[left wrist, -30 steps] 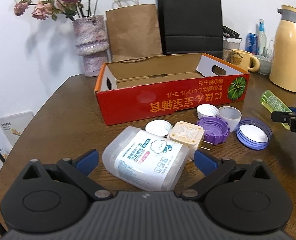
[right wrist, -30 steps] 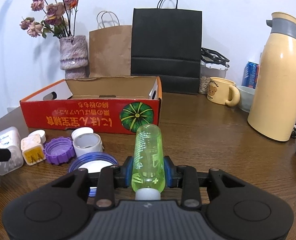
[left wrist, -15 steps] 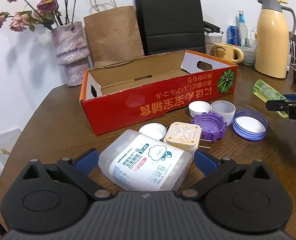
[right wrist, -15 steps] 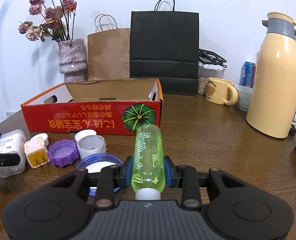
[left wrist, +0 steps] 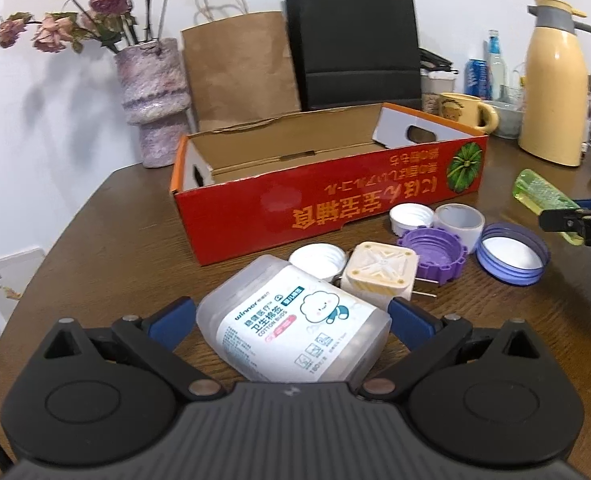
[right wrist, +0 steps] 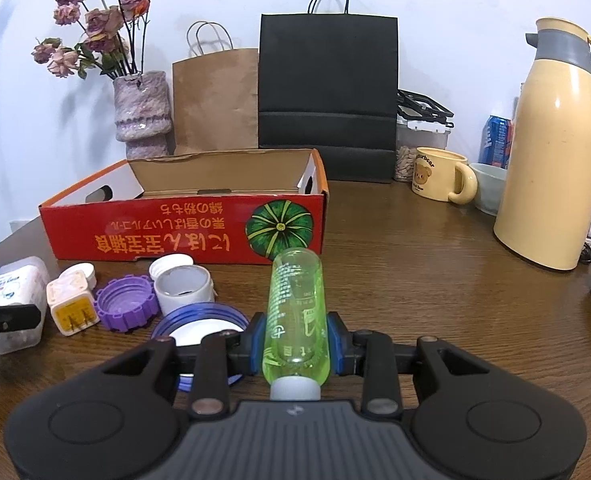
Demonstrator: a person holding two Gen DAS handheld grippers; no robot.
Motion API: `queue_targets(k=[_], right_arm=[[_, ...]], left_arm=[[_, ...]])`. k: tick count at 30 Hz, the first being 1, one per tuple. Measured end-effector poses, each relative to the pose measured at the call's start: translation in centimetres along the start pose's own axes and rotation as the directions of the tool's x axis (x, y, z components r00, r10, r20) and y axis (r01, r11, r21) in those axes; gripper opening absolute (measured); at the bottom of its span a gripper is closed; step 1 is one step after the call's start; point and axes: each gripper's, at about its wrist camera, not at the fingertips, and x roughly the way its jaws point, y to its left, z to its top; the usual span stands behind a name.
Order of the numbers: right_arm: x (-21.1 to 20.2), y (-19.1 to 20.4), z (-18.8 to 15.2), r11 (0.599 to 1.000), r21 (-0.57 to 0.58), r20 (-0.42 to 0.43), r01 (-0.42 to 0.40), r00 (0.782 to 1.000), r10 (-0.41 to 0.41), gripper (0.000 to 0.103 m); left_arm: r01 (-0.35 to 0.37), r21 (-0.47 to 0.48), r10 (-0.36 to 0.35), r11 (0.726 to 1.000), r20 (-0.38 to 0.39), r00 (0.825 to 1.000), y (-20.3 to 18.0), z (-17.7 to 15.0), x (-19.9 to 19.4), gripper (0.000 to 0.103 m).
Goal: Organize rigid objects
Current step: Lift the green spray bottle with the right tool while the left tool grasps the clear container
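- The right gripper (right wrist: 296, 342) is clamped on a green bottle (right wrist: 296, 312) at lower centre, base pointing towards the red cardboard box (right wrist: 183, 216) at centre left.
- The left gripper (left wrist: 293, 320) brackets a cotton-bud container (left wrist: 295, 322) at lower centre; whether its blue pads (left wrist: 409, 316) press on it, I cannot tell.
- Right of the container lie a beige plug adapter (left wrist: 379, 274), a purple lid (left wrist: 433, 254) and a blue lid (left wrist: 511, 252).

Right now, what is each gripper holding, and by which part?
The right gripper clamps the green bottle across its lower body, near the cap. The left gripper grips the cotton bud box by its two sides.
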Motion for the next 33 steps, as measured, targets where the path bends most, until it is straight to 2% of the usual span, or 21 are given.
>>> queue_targets(k=[4, 13, 27, 33], right_arm=[[0.0, -0.1, -0.1, 1.000, 0.002, 0.005, -0.002, 1.000, 0.002, 0.030], [-0.4, 0.0, -0.1, 1.000, 0.003, 0.025, -0.010, 1.000, 0.010, 0.030], [-0.6, -0.3, -0.3, 0.999, 0.002, 0.038, -0.032, 0.999, 0.032, 0.030], [-0.7, -0.4, -0.3, 0.999, 0.003, 0.043, -0.035, 0.998, 0.035, 0.030]], left_arm=[[-0.067, -0.043, 0.067, 0.997, -0.011, 0.998, -0.3, -0.1, -0.3, 0.103], [-0.165, -0.109, 0.162, 0.980, -0.032, 0.986, -0.3, 0.0, -0.5, 0.103], [-0.184, -0.145, 0.180, 0.972, -0.039, 0.983, 0.2, -0.1, -0.7, 0.103], [-0.191, -0.130, 0.191, 0.973, -0.013, 0.981, -0.1, -0.1, -1.3, 0.103]])
